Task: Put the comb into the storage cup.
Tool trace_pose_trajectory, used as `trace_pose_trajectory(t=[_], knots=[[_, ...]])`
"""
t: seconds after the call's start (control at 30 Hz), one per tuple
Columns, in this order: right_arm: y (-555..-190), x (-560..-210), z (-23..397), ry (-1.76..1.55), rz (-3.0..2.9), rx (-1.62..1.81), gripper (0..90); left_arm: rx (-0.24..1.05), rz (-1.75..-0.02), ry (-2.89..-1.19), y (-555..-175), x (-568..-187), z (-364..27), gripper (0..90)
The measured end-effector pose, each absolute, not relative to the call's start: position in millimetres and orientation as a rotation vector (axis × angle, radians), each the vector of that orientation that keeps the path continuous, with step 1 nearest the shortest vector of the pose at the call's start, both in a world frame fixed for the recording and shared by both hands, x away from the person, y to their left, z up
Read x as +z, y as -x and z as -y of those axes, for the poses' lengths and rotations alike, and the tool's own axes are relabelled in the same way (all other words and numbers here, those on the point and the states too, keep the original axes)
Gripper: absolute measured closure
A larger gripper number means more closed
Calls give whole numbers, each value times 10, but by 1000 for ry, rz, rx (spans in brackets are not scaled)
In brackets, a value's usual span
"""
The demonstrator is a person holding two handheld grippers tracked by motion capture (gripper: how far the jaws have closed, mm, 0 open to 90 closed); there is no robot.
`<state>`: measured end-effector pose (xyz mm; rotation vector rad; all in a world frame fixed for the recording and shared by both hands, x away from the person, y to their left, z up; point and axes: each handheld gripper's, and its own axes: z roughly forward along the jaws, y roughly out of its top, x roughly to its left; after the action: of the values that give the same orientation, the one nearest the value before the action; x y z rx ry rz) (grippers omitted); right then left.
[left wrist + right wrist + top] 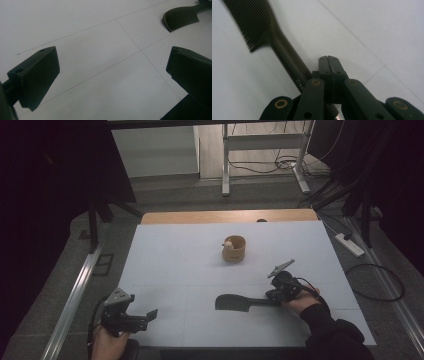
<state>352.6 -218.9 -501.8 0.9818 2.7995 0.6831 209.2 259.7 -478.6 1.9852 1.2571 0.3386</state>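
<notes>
A black comb (pixel 232 303) lies on the white table sheet (pixel 200 265), teeth end to the left, handle towards my right gripper (pixel 270 296). In the right gripper view the jaws of this gripper (pixel 329 60) are pressed together with nothing between their tips. The comb's handle (pixel 287 60) runs along their left side and passes under the linkage; I cannot tell whether it is pinned there. My left gripper (pixel 150 315) rests at the table's front left corner. Its jaws stand wide apart (pixel 113 72) over bare sheet, with the comb's teeth end (pixel 181 17) farther off.
A small wooden cup (pixel 234 248) with a pale little object (pixel 227 243) at its rim stands mid-table, beyond the comb. A wooden table edge (pixel 225 216) shows at the back. On the floor right of the table lie a power strip (pixel 350 245) and cables.
</notes>
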Motion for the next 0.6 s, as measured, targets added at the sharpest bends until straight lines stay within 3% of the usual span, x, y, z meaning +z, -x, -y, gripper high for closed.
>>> trace_pose_trajectory(t=[0.6], knots=[[-3232, -4991, 2190, -935, -2853, 660, 898, 337, -1259, -1988, -2095, -4785, -2594, 0]])
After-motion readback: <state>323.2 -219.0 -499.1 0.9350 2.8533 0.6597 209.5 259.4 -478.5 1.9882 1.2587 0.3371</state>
